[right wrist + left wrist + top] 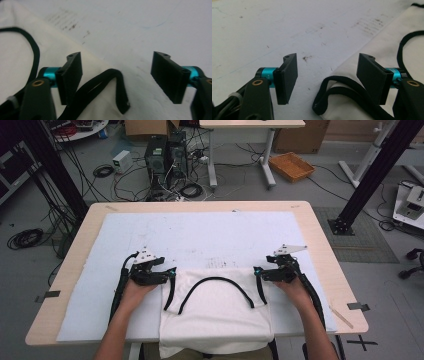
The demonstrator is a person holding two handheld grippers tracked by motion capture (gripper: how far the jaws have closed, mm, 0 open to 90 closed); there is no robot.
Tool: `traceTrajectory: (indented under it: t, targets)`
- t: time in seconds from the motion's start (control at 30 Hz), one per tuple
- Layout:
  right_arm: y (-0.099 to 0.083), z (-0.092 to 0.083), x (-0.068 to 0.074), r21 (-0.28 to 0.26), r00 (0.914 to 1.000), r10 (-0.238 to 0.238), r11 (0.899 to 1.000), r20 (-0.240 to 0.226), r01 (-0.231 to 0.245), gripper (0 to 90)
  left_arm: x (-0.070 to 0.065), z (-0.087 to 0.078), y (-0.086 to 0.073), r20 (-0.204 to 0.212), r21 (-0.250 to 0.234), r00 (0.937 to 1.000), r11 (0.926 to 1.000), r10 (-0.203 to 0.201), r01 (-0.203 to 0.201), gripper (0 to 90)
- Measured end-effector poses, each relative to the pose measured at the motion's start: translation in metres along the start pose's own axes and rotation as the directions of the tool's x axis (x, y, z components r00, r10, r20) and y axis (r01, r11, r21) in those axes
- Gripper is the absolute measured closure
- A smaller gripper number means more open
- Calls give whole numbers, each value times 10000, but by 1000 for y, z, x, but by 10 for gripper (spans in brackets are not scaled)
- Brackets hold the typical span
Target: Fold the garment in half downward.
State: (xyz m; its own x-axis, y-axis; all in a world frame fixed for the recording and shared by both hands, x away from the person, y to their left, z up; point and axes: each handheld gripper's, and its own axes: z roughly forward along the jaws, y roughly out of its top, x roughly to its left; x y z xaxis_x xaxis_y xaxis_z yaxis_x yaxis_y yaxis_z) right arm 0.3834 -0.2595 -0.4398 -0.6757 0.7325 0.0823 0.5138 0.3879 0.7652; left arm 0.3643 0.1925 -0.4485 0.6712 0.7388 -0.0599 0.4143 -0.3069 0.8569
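Note:
A white cloth bag (216, 310) lies flat on the white mat (200, 237) at the table's near edge, its lower end hanging over the edge. Black straps (217, 281) curve across its top. My left gripper (172, 272) sits at the bag's upper left corner, jaws open. In the left gripper view a black strap loop (329, 81) and the cloth corner (384, 47) lie between the spread jaws of my left gripper (327, 75), untouched by the pads. My right gripper (256, 271) sits at the upper right corner. My right gripper (116, 75) stands open over a folded strap end (107, 78).
The mat covers most of the wooden table (320, 245). A thin wooden stick (341, 316) and dark tape (358, 306) lie near the right front corner, more tape (47, 295) at the left edge. Beyond the table are cables, computer cases (165, 152) and a wicker basket (291, 166).

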Motion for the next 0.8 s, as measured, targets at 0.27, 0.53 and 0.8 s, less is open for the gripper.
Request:
traceTrajectory:
  t: [0.27, 0.53, 0.8]
  targets:
    - [-1, 8, 6, 947, 9961, -822, 9919, -333, 850, 630, -9, 5, 0, 248, 1243, 9958, 9881, 877, -902, 635]
    - [0, 5, 10, 1022, 9913, -1194, 9869, -558, 1247, 820, -7, 3, -1, 427, 1229, 9983, 9914, 400, -449, 837]
    - [5, -6, 3, -74, 9954, -917, 9957, 276, 919, 833, 9, -5, 4, 581, -545, 9916, 9914, -1155, 1187, 854]
